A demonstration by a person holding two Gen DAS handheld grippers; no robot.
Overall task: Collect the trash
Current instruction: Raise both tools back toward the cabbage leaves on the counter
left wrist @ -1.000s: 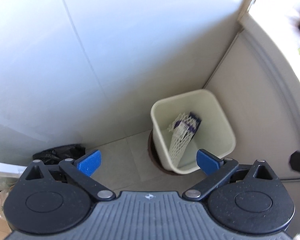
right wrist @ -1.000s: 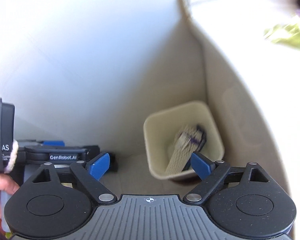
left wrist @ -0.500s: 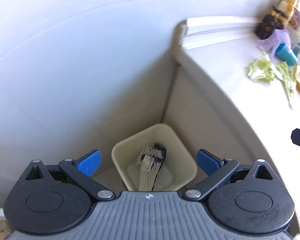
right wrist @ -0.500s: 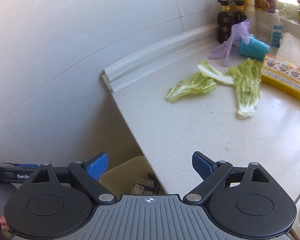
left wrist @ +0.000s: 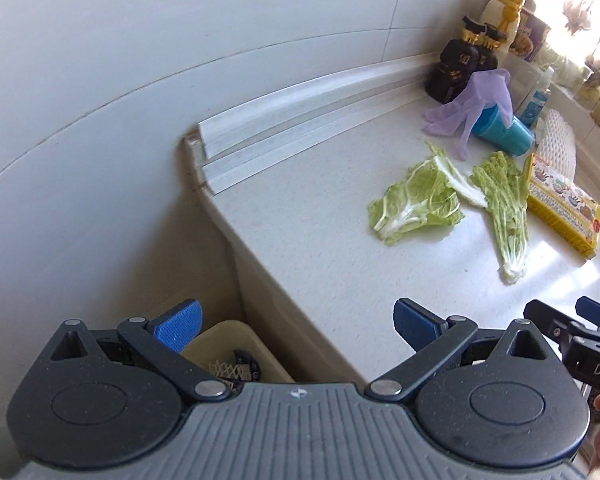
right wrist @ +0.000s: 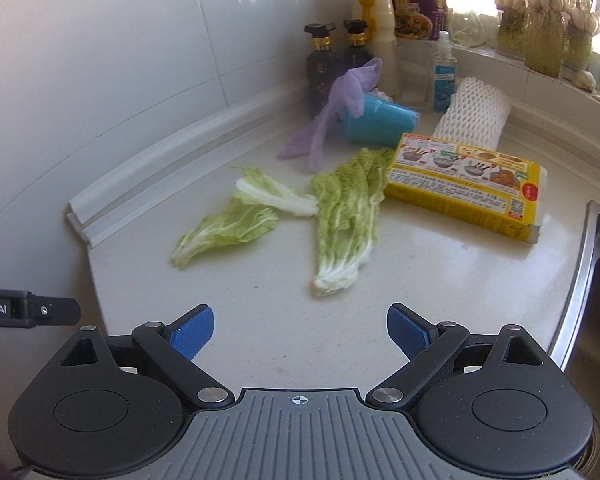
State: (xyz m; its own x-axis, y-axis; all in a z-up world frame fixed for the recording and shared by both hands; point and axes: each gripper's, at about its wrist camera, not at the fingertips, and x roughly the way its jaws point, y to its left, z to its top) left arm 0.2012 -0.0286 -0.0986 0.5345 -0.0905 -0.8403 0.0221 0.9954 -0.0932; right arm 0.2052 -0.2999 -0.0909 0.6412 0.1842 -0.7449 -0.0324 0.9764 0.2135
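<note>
While both grippers gape | ribbed cabbage leaves [right wrist: 340, 220] | netted foam sleeve [right wrist: 474, 114]

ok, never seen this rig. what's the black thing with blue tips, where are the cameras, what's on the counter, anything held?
No robot: a person holds a pair of tongs in each hand, each with a fisheye camera looking along its blue-tipped fingers. Left tongs and right tongs are both open and empty. On the white counter lie two cabbage leaves, a yellow box, a tipped blue cup, a purple glove and white foam netting. The left view also shows a bin below the counter edge.
</note>
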